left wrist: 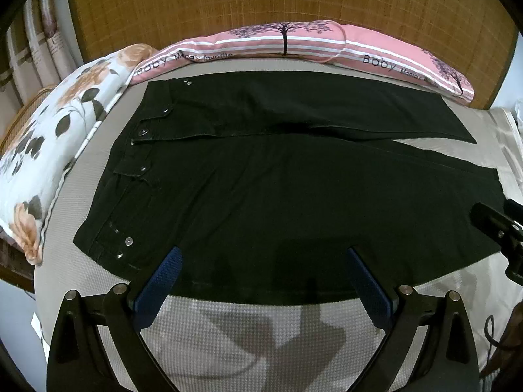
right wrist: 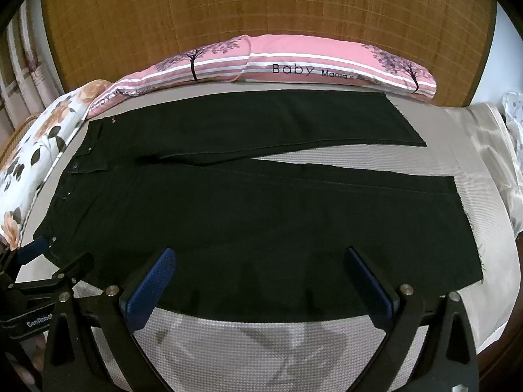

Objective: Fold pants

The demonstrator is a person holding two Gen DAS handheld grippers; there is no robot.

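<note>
Black pants [left wrist: 278,189] lie flat across the middle of the frame on a grey bed [left wrist: 261,336], legs apart; the left gripper [left wrist: 261,254] and right gripper [right wrist: 258,254] hover spread wide at the lower edge.

Grey waffle-textured bed cover [left wrist: 248,333], creased nowhere visible. Pink striped pillow [right wrist: 294,62] with tree print and "Baby Mama's" lettering along the far edge, against a woven brown headboard [right wrist: 261,9]. White floral pillow [left wrist: 55,137] at left, touching the pink one. Curtains [left wrist: 36,49] far left.
</note>
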